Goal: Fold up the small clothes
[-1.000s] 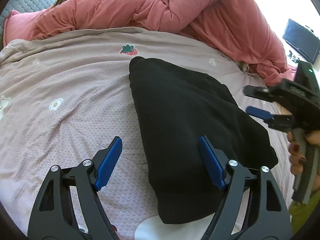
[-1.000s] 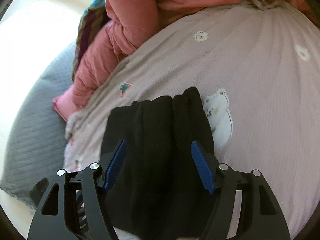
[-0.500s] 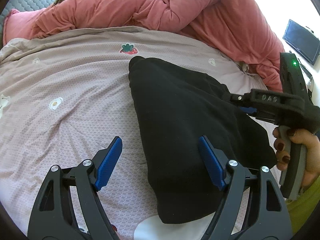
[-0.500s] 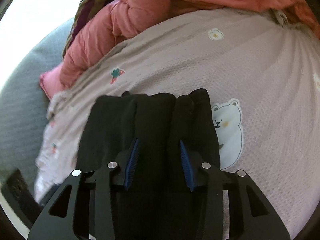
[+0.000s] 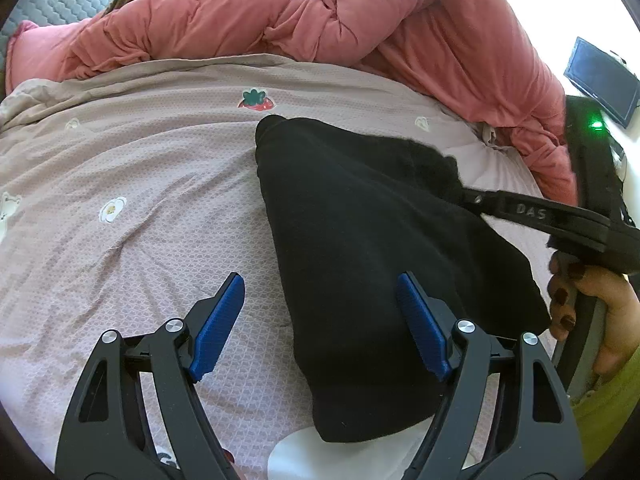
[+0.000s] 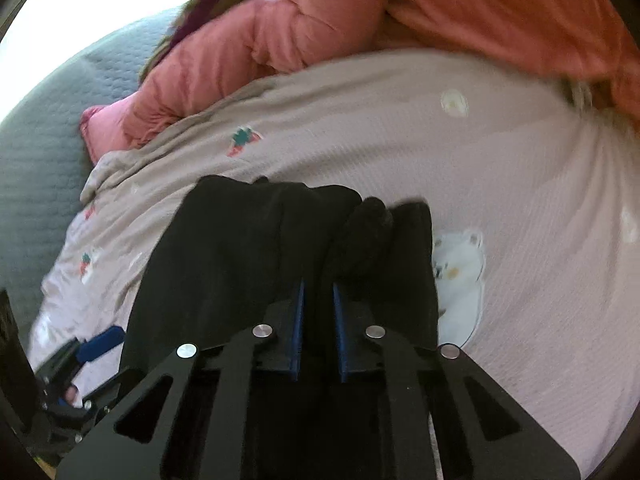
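A black garment (image 5: 360,248) lies folded on the pale pink printed bedsheet (image 5: 132,184). My left gripper (image 5: 320,320) hovers open over its near left edge, one blue pad over the sheet, the other over the cloth. From the right, my right gripper (image 5: 456,192), held by a hand (image 5: 592,304), is shut on a bunched fold at the garment's far right edge. In the right wrist view the garment (image 6: 240,264) fills the centre and the right gripper (image 6: 318,300) pinches a raised ridge of it between blue pads (image 6: 298,320).
A rumpled salmon-pink duvet (image 5: 360,20) is heaped along the far side of the bed. A grey quilted headboard (image 6: 44,152) stands beyond. A dark screen (image 5: 600,80) sits off the bed at the right. The sheet left of the garment is bare.
My right gripper moved in from the right onto the garment's far edge, rolled, and its jaws came together on a fold, lifting it slightly. The left gripper stayed still and open.
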`<state>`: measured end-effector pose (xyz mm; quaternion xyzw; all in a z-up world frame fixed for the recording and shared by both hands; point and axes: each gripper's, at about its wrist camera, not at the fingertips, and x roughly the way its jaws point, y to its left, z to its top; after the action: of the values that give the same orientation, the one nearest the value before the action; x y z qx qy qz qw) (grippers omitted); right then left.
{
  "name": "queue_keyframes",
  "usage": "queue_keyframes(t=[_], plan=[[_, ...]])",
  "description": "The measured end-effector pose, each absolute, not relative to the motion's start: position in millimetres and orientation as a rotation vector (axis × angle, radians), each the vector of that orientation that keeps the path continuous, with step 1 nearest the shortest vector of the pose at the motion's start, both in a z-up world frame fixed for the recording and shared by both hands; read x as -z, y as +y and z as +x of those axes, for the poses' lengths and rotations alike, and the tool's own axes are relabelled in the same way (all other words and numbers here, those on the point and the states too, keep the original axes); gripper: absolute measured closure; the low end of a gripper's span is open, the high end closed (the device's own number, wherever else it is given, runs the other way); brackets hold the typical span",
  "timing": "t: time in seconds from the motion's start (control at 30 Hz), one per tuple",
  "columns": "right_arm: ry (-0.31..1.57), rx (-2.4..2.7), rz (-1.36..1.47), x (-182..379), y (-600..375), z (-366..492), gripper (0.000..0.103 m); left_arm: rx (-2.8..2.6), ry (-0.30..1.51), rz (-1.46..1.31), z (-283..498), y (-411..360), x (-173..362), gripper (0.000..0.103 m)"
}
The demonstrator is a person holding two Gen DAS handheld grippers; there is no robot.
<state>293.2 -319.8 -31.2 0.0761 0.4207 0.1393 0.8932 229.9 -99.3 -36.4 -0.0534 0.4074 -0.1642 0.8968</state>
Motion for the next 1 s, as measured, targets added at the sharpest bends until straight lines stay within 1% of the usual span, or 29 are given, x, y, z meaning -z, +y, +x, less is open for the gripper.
queue_keyframes(t=[0.1,0.17,0.27,0.33,0.4,0.47,0.5,0.53,0.63,0.7,0.73,0.8,0.83,0.87,0.9,1.0], plan=[[0.799,-0.271,0.148,9.5,-332.1,284.5,0.093,0.374,0.843,-0.120,227.6,-102.2,32.1,0.033],[0.783,-0.239,0.094,6.1,-336.1,281.9,0.093,0.404,0.854,-0.121,225.8,-106.7,32.0,0.033],[0.839,-0.208,0.100,25.1,-348.4,286.9,0.092,0.422,0.896,-0.121,226.4,-115.8,40.5,0.032],[0.912,-0.174,0.063,52.4,-347.9,291.5,0.087,0.411,0.907,-0.098,225.9,-121.0,46.7,0.030],[0.903,-0.161,0.055,66.8,-348.5,289.2,0.083,0.416,0.915,-0.103,225.7,-121.7,49.1,0.030],[0.882,-0.147,0.067,66.0,-349.1,286.3,0.083,0.415,0.915,-0.102,224.9,-121.0,49.2,0.028],[0.879,-0.137,0.061,63.7,-348.6,285.0,0.078,0.411,0.912,-0.097,224.2,-121.3,49.2,0.028],[0.874,-0.125,0.053,58.8,-348.6,282.4,0.074,0.409,0.911,-0.097,223.6,-120.4,49.0,0.028],[0.849,-0.126,0.056,45.9,-349.6,271.2,0.068,0.406,0.911,-0.102,220.8,-119.9,48.3,0.028],[0.828,-0.123,0.059,38.2,-350.6,262.0,0.050,0.405,0.909,-0.096,220.5,-120.1,46.5,0.028],[0.809,-0.118,0.062,33.0,-351.4,253.9,0.046,0.403,0.908,-0.091,218.8,-120.6,45.7,0.028],[0.783,-0.120,0.069,25.1,-351.2,241.8,0.033,0.401,0.908,-0.084,217.0,-120.7,44.8,0.028],[0.770,-0.113,0.072,21.2,-350.9,234.7,0.030,0.399,0.908,-0.081,216.8,-120.7,44.6,0.028],[0.763,-0.110,0.074,18.4,-349.9,230.9,0.022,0.397,0.907,-0.077,214.8,-120.9,44.3,0.028],[0.751,-0.107,0.079,15.1,-348.8,226.0,0.020,0.395,0.907,-0.072,212.5,-121.0,44.1,0.028],[0.725,-0.110,0.097,6.9,-348.0,212.5,0.016,0.390,0.905,-0.065,213.3,-120.6,43.1,0.028]])
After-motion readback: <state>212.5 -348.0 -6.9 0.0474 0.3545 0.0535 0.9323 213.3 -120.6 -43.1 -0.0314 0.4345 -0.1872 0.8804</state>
